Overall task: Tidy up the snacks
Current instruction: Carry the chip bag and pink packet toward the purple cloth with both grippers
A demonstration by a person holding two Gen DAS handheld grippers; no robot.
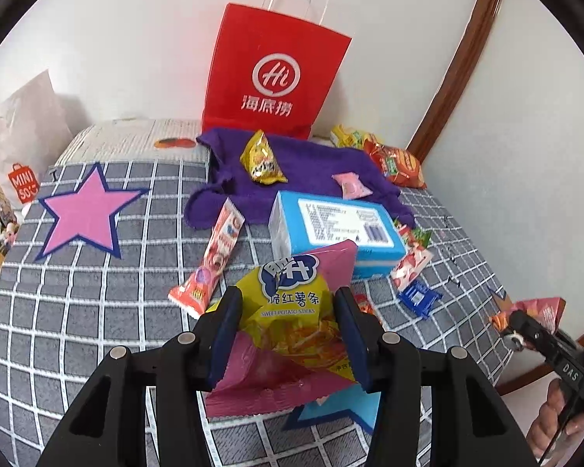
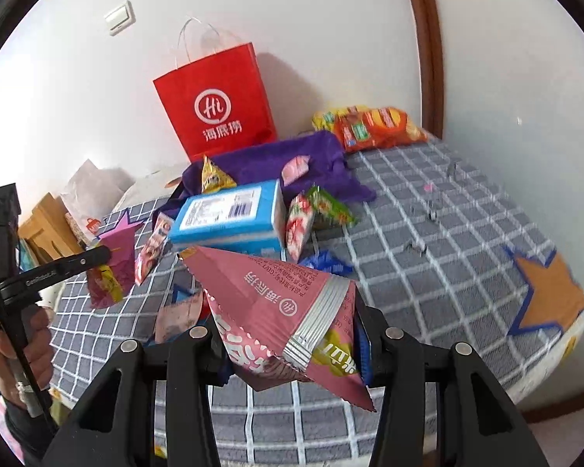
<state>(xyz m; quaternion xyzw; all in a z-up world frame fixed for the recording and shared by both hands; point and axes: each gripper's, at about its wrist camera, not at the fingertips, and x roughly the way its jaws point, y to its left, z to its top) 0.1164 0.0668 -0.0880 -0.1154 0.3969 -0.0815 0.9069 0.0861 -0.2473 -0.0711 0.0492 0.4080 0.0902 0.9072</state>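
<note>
Two grippers each hold a snack packet above the checked bedspread (image 1: pixel 78 311); the left gripper (image 1: pixel 288 334) is clamped on a yellow-and-pink sweet potato sticks packet (image 1: pixel 292 311), whose long axis runs away from the camera, its top edge pointing toward the blue box (image 1: pixel 335 229) ahead and its crimped bottom edge hanging back between the fingers (image 1: pixel 226 334); the right gripper (image 2: pixel 292 350) is clamped on a pink triangular packet (image 2: pixel 268 299), tilted, with one corner pointing up and left toward the blue box (image 2: pixel 229 214) and its silver seam running diagonally down toward the fingers; beyond them a red paper bag (image 1: pixel 276 74) stands upright against the wall, behind a purple cloth (image 1: pixel 303 167) that carries a yellow pyramid packet (image 1: pixel 262 159) and a small pink sweet (image 1: pixel 350 185); a long pink stick packet (image 1: pixel 214 260) lies left of the box, its length running diagonally from the cloth toward the left gripper; orange crisp bags (image 2: pixel 373 126) lie near the far corner by the wall.
</note>
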